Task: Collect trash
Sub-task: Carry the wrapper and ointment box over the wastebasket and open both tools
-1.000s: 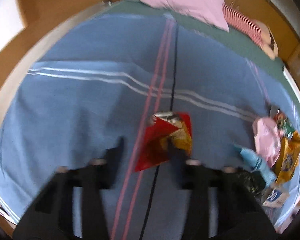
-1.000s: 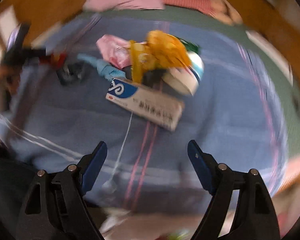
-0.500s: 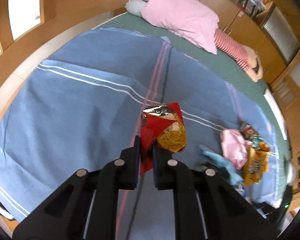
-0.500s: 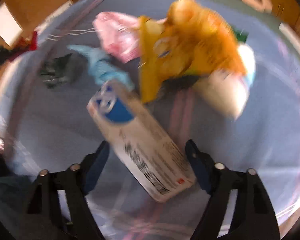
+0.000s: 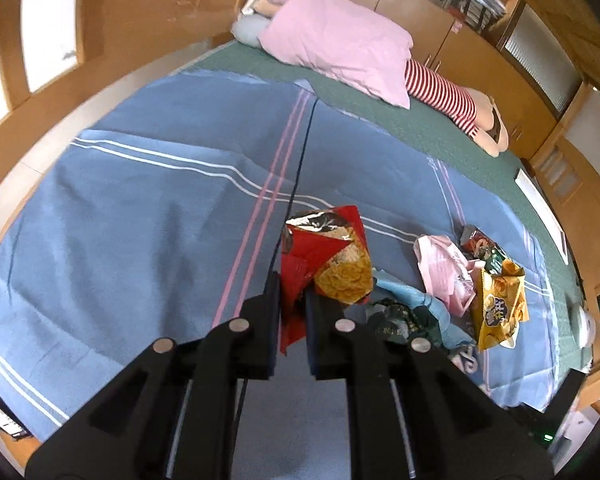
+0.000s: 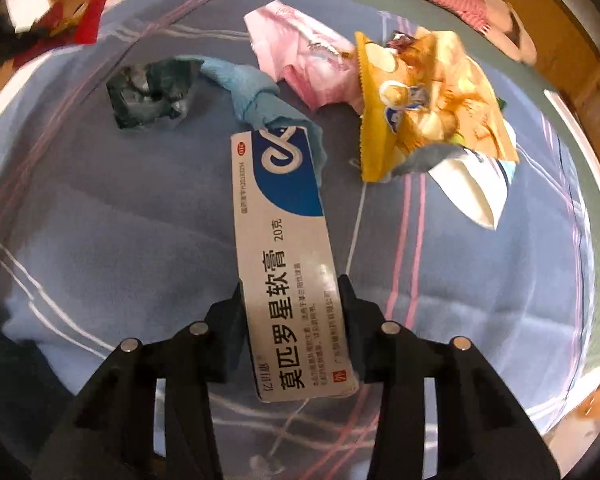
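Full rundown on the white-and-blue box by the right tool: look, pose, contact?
The box is a long, flat carton, cardboard by the look, white with a blue corner bearing a white looped logo and black Chinese print along its length. It looks intact. It lies flat on the blue bedspread, long axis running away from the camera. Its near end sits between the right tool's closing jaws, which look to meet its long sides. Its far end overlaps a light blue rag.

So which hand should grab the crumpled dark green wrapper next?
Neither is free. The left gripper pinches the red foil snack bag; the right gripper is closing around the white-and-blue cardboard box, nearer the wrapper.
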The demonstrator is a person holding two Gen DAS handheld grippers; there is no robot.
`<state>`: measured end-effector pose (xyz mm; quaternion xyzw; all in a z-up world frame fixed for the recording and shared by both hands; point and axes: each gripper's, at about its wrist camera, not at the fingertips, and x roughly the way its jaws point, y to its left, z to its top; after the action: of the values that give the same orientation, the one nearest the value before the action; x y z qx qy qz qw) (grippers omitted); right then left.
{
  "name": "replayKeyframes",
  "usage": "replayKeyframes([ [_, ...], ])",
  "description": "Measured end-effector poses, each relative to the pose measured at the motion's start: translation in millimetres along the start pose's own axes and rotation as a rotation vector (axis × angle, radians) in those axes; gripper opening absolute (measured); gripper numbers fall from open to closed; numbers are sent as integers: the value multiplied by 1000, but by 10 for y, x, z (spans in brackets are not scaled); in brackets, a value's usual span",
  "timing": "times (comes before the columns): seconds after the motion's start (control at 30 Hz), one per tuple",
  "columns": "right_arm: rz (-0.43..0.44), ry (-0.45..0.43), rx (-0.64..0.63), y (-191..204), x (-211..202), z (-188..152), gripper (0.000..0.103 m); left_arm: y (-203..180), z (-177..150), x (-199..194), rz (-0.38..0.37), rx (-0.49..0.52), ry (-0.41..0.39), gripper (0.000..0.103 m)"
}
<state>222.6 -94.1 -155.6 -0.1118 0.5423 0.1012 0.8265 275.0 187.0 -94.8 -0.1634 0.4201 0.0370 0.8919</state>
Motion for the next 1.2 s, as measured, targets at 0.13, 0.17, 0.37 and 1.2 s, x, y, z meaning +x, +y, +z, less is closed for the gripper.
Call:
replayKeyframes([
  [0.13,16,-93,36,-1,-500,-235,43,-121,-188,-295,44,43,-53,12],
  [0.17,31,-108,52,-40,-613,-299,43,-185,-261,-442,43,56,-63,12],
  [0.37,79,-206,142,-339,-1372,-841,43,-692,-792,-1242,-129,188,-148,12],
  [1.2,-99,-316,452,-1423,-2434,-2684,43,-2401,-2689,-1811,-467,785,97,12],
])
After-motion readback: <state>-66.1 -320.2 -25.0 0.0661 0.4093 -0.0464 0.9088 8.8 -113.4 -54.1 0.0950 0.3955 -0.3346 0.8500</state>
